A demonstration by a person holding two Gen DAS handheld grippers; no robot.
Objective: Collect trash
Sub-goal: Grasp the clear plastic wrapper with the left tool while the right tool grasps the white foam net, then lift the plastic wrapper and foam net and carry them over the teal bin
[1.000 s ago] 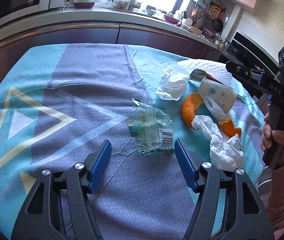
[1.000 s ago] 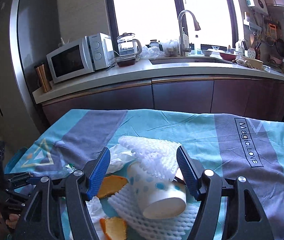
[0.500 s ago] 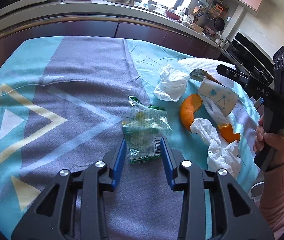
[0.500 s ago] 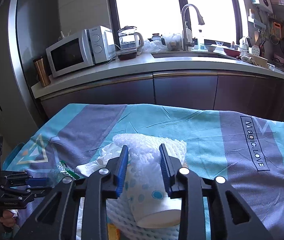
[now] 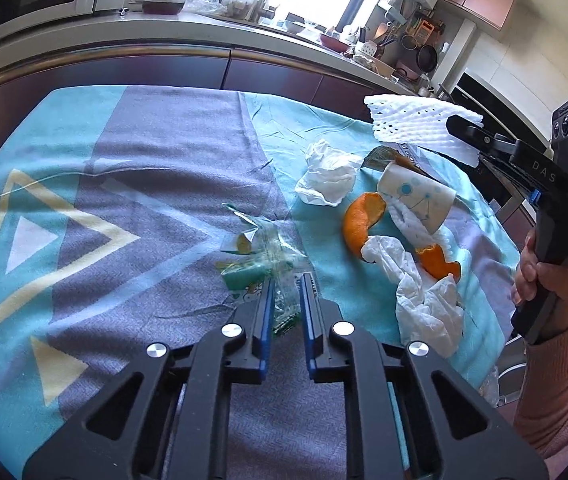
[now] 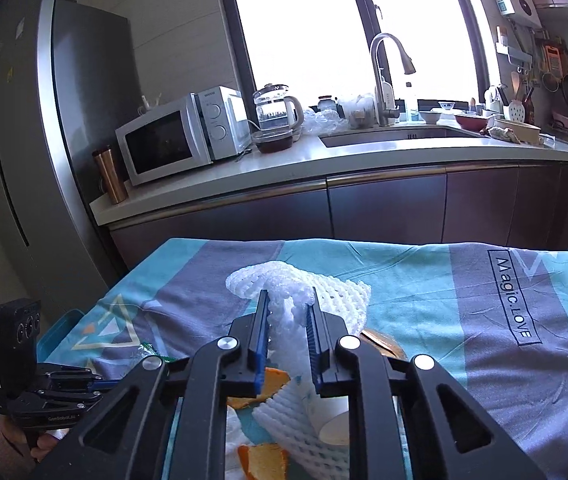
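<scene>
My left gripper [image 5: 285, 280] is shut on a clear green plastic wrapper [image 5: 262, 256] that lies crumpled on the tablecloth [image 5: 144, 200]. My right gripper [image 6: 287, 300] is shut on a white foam net sleeve [image 6: 303, 284] and holds it lifted above the table; the sleeve also shows in the left wrist view [image 5: 415, 120]. On the cloth lie a dotted paper cup [image 5: 417, 196] on its side, orange peels [image 5: 359, 220], a crumpled tissue [image 5: 327, 176] and a larger white tissue [image 5: 423, 292].
A kitchen counter [image 6: 363, 160] with a microwave [image 6: 180, 136], kettle [image 6: 276, 112] and sink runs behind the table. A fridge [image 6: 44, 140] stands at the left. A second foam net [image 6: 303, 420] lies under the cup. A teal bin edge [image 6: 60, 328] shows beside the table.
Both grippers closed from open: the left on the plastic wrapper, the right on the foam net. The right then lifted the net off the cup.
</scene>
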